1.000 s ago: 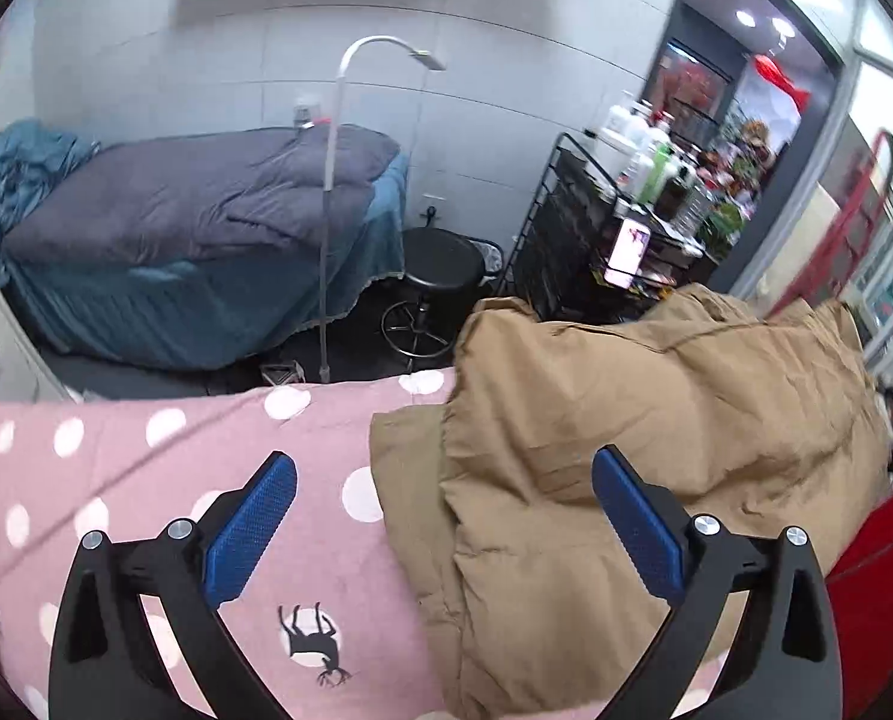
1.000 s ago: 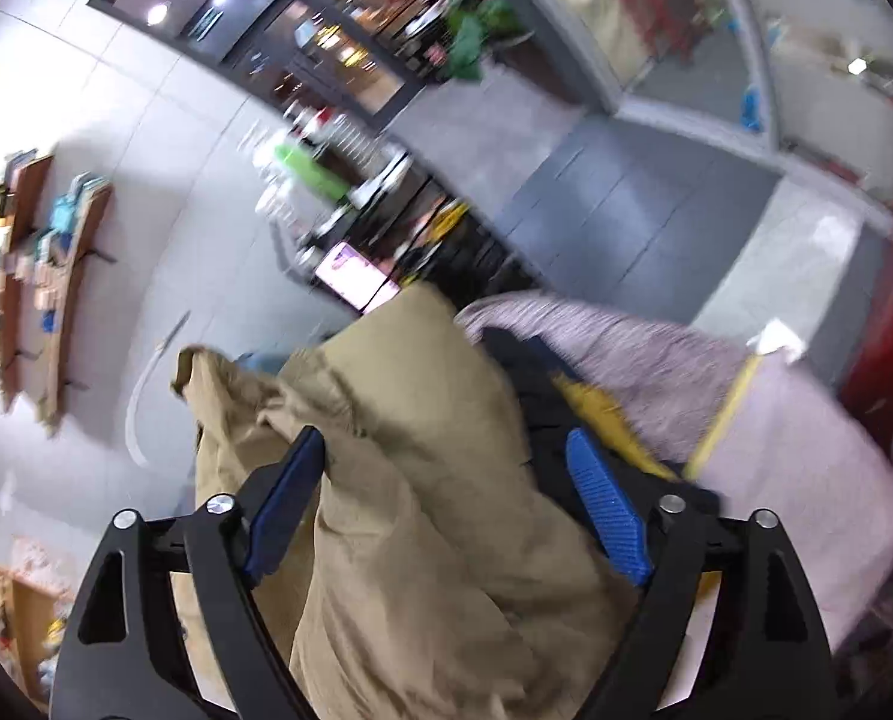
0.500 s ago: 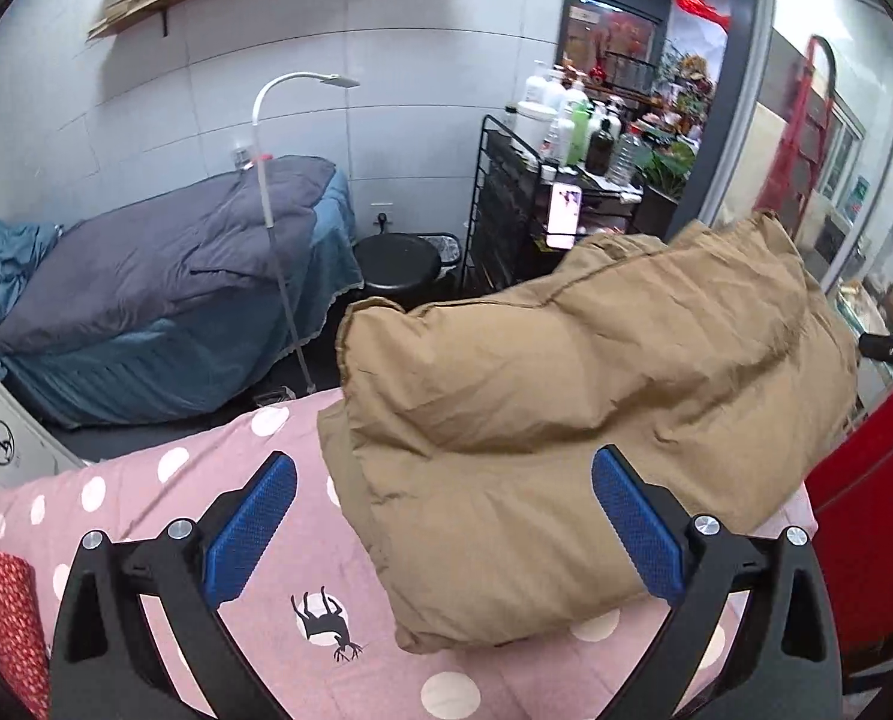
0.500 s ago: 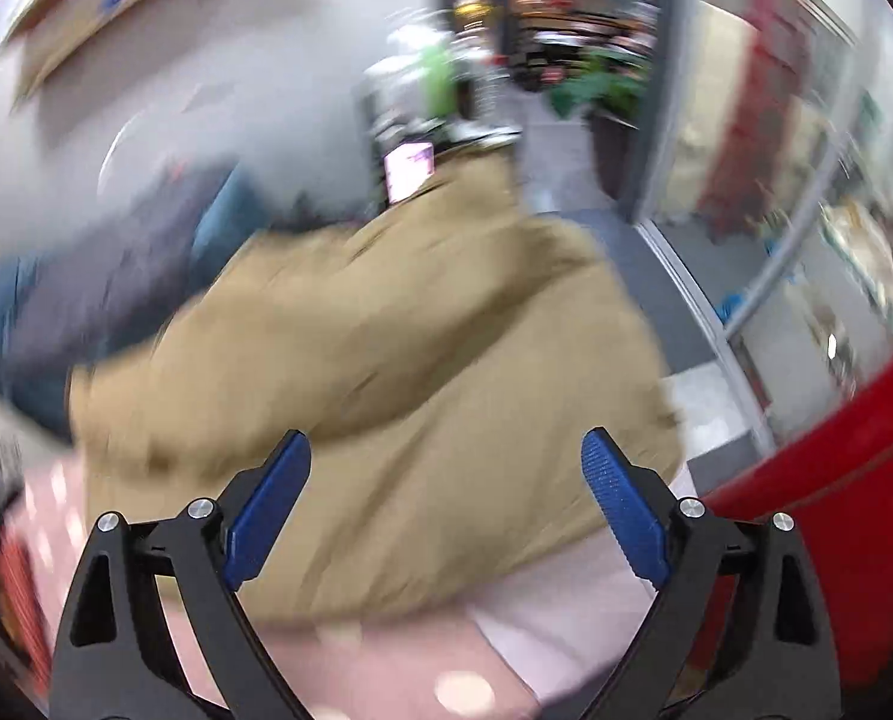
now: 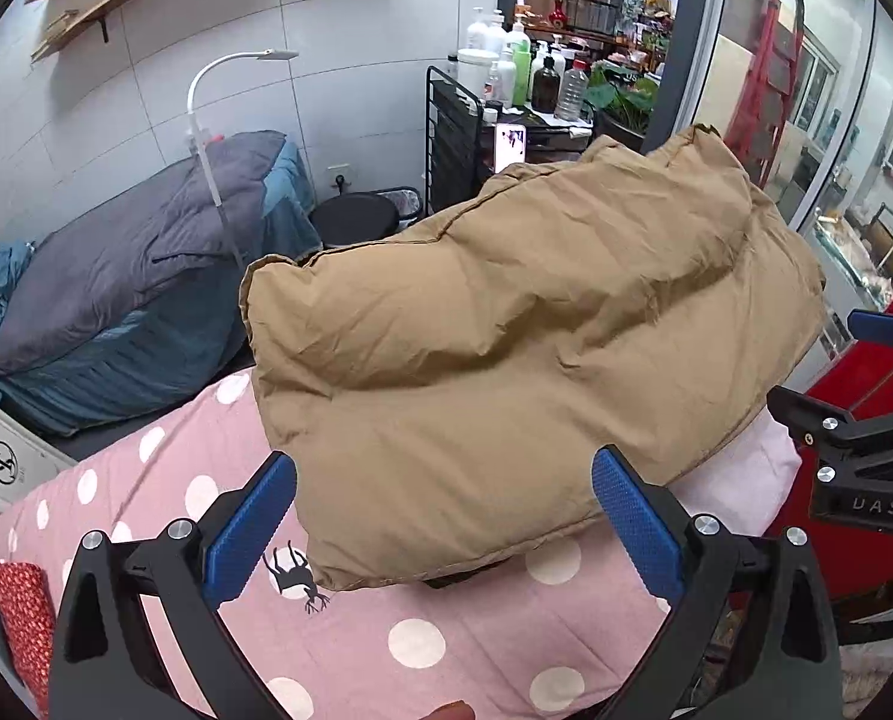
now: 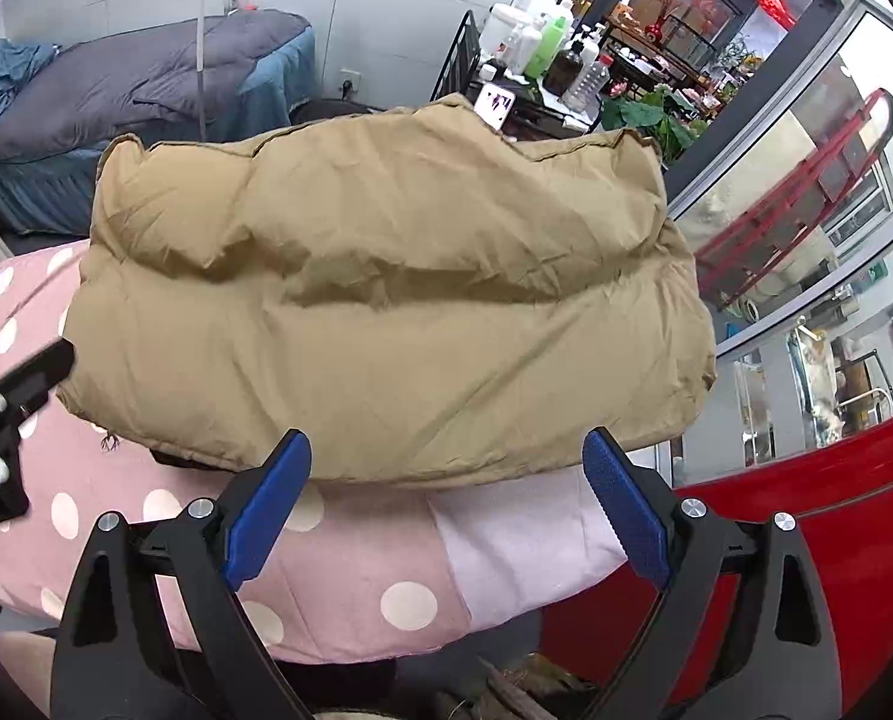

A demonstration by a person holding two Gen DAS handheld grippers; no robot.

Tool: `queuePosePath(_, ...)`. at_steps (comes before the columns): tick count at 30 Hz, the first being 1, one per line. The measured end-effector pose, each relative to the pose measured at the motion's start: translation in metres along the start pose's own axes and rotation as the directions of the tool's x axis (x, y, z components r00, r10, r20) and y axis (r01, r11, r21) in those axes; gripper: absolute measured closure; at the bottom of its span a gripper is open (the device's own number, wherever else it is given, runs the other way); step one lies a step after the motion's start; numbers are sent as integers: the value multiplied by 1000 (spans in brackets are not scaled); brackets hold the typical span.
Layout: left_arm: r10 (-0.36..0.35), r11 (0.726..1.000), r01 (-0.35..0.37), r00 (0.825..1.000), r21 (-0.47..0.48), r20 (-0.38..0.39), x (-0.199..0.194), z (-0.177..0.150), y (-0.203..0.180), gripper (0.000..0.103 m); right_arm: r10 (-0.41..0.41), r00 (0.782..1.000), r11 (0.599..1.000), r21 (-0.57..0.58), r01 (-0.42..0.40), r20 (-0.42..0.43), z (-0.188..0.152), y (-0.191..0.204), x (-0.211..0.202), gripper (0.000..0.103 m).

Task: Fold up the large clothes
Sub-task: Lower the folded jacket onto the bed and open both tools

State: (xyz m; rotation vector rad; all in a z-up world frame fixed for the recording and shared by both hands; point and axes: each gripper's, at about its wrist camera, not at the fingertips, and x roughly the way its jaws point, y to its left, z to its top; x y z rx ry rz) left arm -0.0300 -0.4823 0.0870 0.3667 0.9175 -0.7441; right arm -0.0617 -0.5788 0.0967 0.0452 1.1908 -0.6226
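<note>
Left wrist view adds red cushion, folded tan jacket, both grippers' fingers spread, empty.

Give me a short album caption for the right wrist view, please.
Open right gripper poised before a folded tan puffer jacket lying on a pink polka-dot cover.

Your tan padded jacket sits on a pink cover, white polka dots, one black deer print, I think; both tools' pads blue.
</note>
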Motion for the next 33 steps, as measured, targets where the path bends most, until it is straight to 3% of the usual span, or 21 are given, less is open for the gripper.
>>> queuePosePath(13, -16, 1000, 18, 998, 22, -67, 8, -5, -15, 6, 2, 1000, 1000, -4, -2, -8, -1, 3, 6, 12)
queuePosePath(28, 37, 998, -35, 999, 61, -34, 4, -9, -24, 6, 0, 1000, 1000, -3, 0, 9, -3, 3, 4, 12)
queuePosePath(33, 8, 999, -5, 998, 44, -56, 5, -10, -23, 6, 2, 1000, 1000, 5, -2, 12, -5, 1, 4, 12)
